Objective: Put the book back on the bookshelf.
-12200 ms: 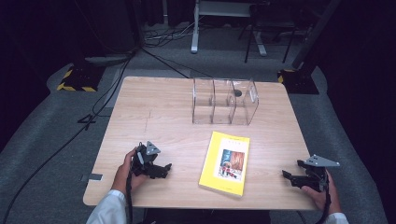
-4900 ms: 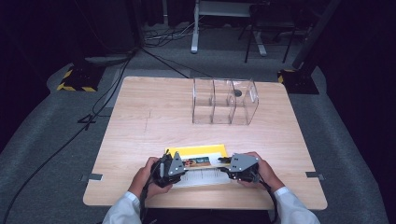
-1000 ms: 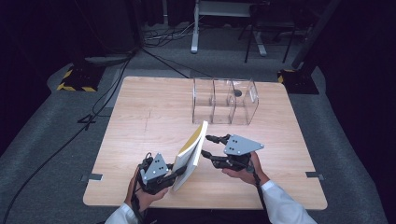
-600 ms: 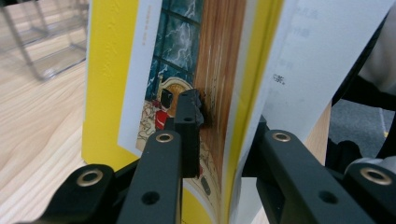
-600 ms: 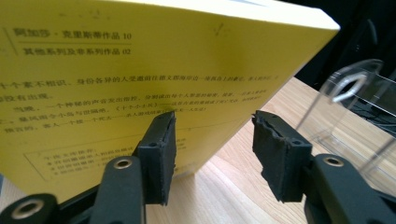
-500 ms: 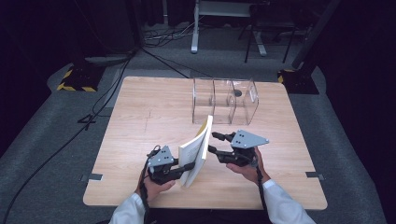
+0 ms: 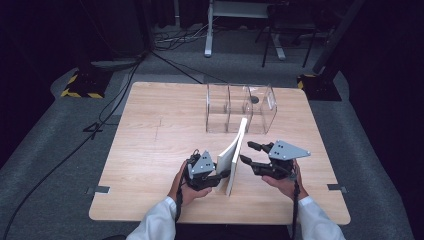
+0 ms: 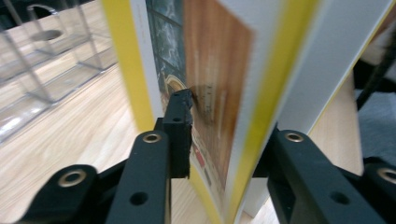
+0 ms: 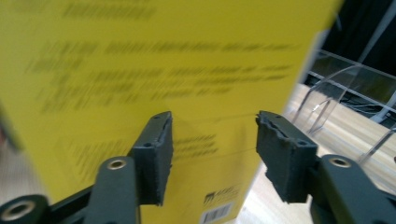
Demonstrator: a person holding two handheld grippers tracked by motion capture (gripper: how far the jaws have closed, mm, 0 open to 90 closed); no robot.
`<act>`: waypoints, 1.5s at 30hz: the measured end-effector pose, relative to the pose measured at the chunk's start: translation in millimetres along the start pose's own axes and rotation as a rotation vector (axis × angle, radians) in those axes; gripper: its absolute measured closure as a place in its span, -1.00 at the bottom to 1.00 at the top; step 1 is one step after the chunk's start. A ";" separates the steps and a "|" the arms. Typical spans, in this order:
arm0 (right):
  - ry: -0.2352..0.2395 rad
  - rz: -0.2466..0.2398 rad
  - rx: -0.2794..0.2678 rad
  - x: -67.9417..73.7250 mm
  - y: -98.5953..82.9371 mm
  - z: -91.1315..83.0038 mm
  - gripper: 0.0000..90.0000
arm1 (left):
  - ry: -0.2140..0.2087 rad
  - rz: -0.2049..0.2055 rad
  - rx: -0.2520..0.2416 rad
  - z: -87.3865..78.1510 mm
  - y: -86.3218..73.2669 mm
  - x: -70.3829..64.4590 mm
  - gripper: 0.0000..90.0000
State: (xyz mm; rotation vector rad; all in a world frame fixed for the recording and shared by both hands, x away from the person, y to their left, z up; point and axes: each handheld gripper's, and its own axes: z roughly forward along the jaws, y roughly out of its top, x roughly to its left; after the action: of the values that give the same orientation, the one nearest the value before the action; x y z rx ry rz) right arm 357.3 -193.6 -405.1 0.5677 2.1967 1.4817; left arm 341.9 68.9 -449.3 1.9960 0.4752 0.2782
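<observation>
Now the left gripper (image 7: 216, 176) is clamped on the near lower edge of the book (image 7: 234, 153), which stands tilted on end at the table's (image 7: 150, 130) near middle, just short of the clear rack (image 7: 240, 107). To its right, the right gripper (image 7: 246, 153), jaws apart, faces the yellow back cover; by my judgement the book is mid-carry and next needs steadying into a rack slot. Thin, yellow-bordered, it bears a picture on the front (image 8: 205, 93).

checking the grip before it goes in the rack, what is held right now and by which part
The left hand-held gripper clamps the yellow book across its lower edge, a jaw on each cover. The right hand-held gripper is open beside the back cover.
</observation>
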 end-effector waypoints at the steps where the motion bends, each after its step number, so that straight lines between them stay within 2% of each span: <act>1: 0.002 -0.018 0.012 4.1 -2.2 0.6 0.00 | 0.006 0.009 0.008 -1.2 -0.1 -0.3 0.42; 3: 0.008 -0.022 0.023 9.3 -6.8 1.6 -0.03 | 0.010 0.011 0.037 -3.7 -1.4 -2.5 0.28; 4: 0.010 -0.017 0.025 10.5 -8.6 1.8 -0.03 | 0.024 0.019 0.069 -4.7 -2.6 -5.5 0.20; 5: 0.019 0.004 0.025 11.5 -11.4 1.8 -0.04 | 0.035 0.024 0.089 -5.1 -3.7 -7.7 0.02; 6: 0.029 0.014 0.024 12.2 -12.8 1.9 -0.04 | 0.037 0.035 0.113 -6.5 -6.1 -11.0 -0.05; 8: 0.034 0.002 0.033 14.1 -13.7 2.1 -0.08 | 0.034 0.046 0.121 -8.4 -8.6 -13.9 -0.12; 10: 0.011 -0.029 0.050 18.2 -14.7 1.2 -0.09 | -0.013 0.037 0.124 -10.4 -12.0 -18.2 -0.33; 13: 0.003 -0.037 0.067 20.2 -17.4 2.8 -0.10 | -0.023 0.038 0.127 -8.1 -13.5 -26.4 -0.47; 17: 0.014 -0.039 0.073 24.9 -18.7 7.7 -0.08 | 0.007 0.028 0.120 2.4 -11.4 -35.5 -0.54; 20: 0.005 -0.062 0.071 28.9 -17.7 9.7 -0.08 | 0.054 0.021 0.114 11.7 -8.8 -40.3 -0.56; 23: 0.008 -0.040 0.068 28.0 -18.8 11.6 -0.08 | 0.095 -0.004 0.113 18.8 -7.4 -40.5 -0.49; 25: 0.001 -0.042 0.069 27.9 -19.0 12.2 -0.10 | 0.138 -0.010 0.128 21.5 -7.9 -38.1 -0.25; 26: -0.012 -0.046 0.070 28.0 -18.7 12.3 -0.10 | 0.138 -0.010 0.128 21.5 -7.9 -38.1 -0.12; 27: -0.012 -0.046 0.070 28.0 -18.7 12.3 -0.10 | 0.135 -0.032 0.123 21.8 -9.5 -34.8 -0.12; 28: -0.030 -0.059 0.070 28.4 -18.1 12.5 -0.10 | 0.138 -0.040 0.121 21.1 -10.4 -32.7 -0.03; 29: -0.032 -0.059 0.069 28.3 -18.0 12.4 -0.11 | 0.129 -0.051 0.121 19.9 -11.4 -30.0 0.11; 30: -0.032 -0.056 0.068 27.9 -18.3 12.4 -0.12 | 0.116 -0.058 0.120 18.3 -12.4 -27.8 0.17; 33: -0.043 -0.051 0.067 25.0 -19.4 12.1 -0.12 | 0.111 -0.054 0.121 15.7 -13.7 -26.7 0.41; 36: -0.054 -0.034 0.065 18.9 -21.4 9.0 -0.14 | 0.093 -0.044 0.132 10.9 -14.8 -24.2 0.51; 37: -0.057 -0.032 0.066 17.1 -22.0 7.8 -0.15 | 0.072 -0.040 0.132 8.2 -16.2 -21.9 0.54; 38: -0.062 -0.031 0.063 13.9 -22.9 5.8 -0.16 | 0.072 -0.040 0.132 8.2 -16.2 -21.9 0.58; 40: -0.065 -0.029 0.062 11.4 -23.7 4.4 -0.18 | 0.043 -0.039 0.137 3.5 -18.1 -19.6 0.61; 41: -0.053 -0.026 0.059 5.3 -26.3 1.4 -0.22 | 0.027 -0.026 0.140 1.1 -18.8 -18.3 0.64; 42: -0.053 -0.026 0.059 5.3 -26.3 1.4 -0.22 | 0.007 -0.023 0.141 -0.5 -19.5 -17.9 0.64; 43: -0.029 -0.025 0.054 0.1 -29.4 -2.7 -0.24 | -0.022 -0.004 0.150 -5.4 -20.8 -16.1 0.64; 45: -0.020 -0.024 0.051 -4.1 -31.6 -6.6 -0.26 | -0.037 0.000 0.153 -7.9 -21.8 -14.9 0.65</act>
State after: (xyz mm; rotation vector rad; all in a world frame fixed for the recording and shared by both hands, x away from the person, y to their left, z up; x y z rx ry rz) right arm 354.0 -211.7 -431.8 0.5677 2.2236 1.4062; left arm 320.8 77.4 -465.0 2.1467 0.4846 0.2095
